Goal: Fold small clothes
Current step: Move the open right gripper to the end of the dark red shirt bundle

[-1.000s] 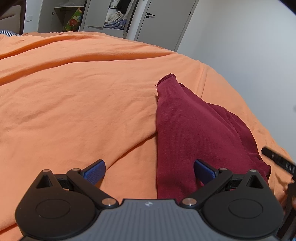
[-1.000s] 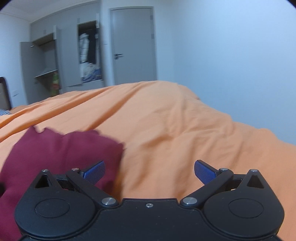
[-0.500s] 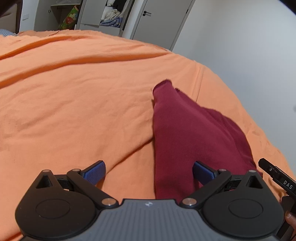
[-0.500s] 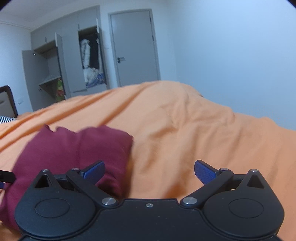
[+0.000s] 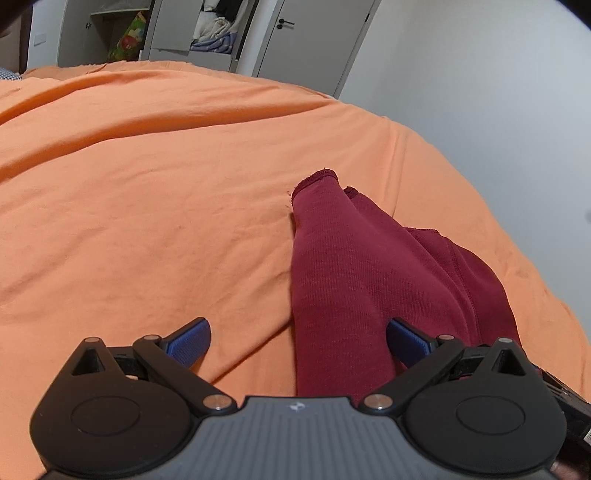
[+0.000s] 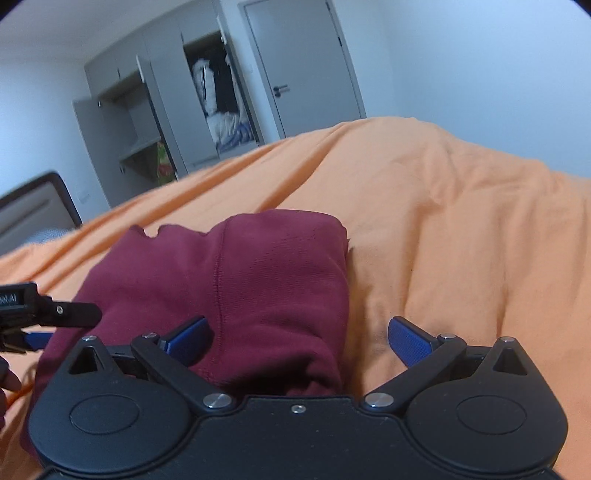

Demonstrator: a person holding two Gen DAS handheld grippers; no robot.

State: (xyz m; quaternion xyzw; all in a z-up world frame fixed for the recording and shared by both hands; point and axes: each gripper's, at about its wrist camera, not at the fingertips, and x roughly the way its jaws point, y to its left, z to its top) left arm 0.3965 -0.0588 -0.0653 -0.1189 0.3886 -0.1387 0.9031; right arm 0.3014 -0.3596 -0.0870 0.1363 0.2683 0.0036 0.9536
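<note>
In the left wrist view we hold our left gripper (image 5: 297, 343) low over a wrinkled orange bedsheet (image 5: 147, 206), its jaws spread wide and gripping nothing. Bare sheet lies ahead of its left blue pad, while the dark red ribbed knit garment (image 5: 343, 266) runs forward from between the jaws, its folded left edge nearly centred and its bulk spreading past the right pad. Beyond the bed we see an open grey wardrobe (image 5: 207, 29) with piled laundry, a grey door (image 5: 306, 40) and a plain white wall (image 5: 480, 81).

In the right wrist view our right gripper (image 6: 297, 338) also stands wide open and empty. The garment fills the left half of the gap, lying under the left pad; the right pad hovers above bare sheet. The left gripper's black tip pokes in at the far left edge.
</note>
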